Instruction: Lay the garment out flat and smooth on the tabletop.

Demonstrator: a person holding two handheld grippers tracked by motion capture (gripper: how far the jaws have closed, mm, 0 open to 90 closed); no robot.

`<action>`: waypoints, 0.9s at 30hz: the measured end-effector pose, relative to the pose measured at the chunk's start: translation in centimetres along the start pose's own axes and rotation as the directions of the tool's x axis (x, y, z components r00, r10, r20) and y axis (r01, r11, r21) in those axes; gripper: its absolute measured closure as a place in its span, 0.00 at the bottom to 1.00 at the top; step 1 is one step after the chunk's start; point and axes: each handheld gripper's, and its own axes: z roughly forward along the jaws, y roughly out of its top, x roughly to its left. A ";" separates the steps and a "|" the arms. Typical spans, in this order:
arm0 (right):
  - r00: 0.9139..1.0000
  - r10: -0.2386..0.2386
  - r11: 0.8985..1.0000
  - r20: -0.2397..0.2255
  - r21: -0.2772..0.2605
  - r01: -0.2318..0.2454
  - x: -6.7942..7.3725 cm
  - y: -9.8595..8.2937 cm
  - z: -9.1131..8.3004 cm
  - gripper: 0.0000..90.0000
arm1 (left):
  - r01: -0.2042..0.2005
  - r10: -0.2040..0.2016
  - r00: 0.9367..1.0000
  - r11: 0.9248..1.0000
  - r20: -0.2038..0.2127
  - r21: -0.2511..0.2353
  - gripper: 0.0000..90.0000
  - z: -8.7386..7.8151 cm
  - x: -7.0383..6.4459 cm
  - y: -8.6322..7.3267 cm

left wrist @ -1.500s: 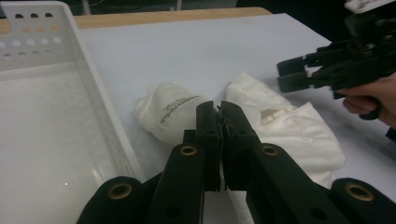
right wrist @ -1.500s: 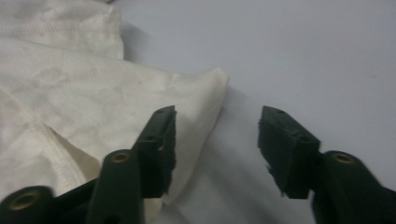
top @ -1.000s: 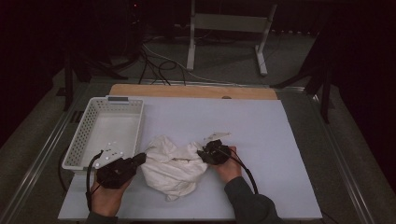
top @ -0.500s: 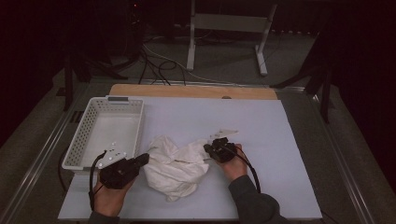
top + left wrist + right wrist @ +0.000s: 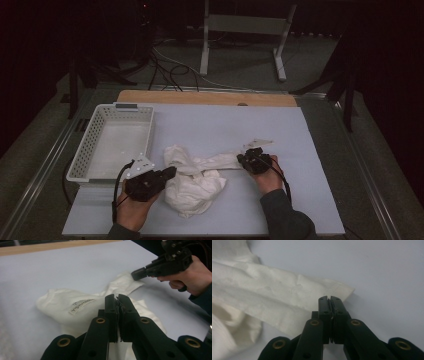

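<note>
We see a white cloth [image 5: 192, 177] lying crumpled on the bench [image 5: 300, 150], low and centre in the high view, with one sleeve-like strip stretched toward the right. Our right tool [image 5: 242, 159] is clenched on the end of that strip, its jaws pressed together over the hem in the right gripper view. Our left tool [image 5: 172, 171] sits at the cloth's left edge, jaws clenched on a fold of cloth. A white basket [image 5: 90, 145] stands at the left.

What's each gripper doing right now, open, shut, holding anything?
Left gripper: fingers shut, at the white garment; a grip on it cannot be told.
Right gripper: fingers shut on the garment's sleeve hem.
</note>
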 end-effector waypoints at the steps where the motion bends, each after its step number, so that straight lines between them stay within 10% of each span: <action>1: 1.000 0.003 1.000 0.006 0.008 -0.003 -0.3 -0.3 -0.1 0.98 | -0.008 0.008 1.000 1.000 0.009 0.009 0.96 0.4 -0.3 0.1; 27: 0.980 0.090 0.996 0.176 -0.018 -0.088 -7.7 -2.5 -4.6 0.98 | -0.040 0.028 0.990 0.996 0.135 0.084 0.96 9.2 -4.4 1.9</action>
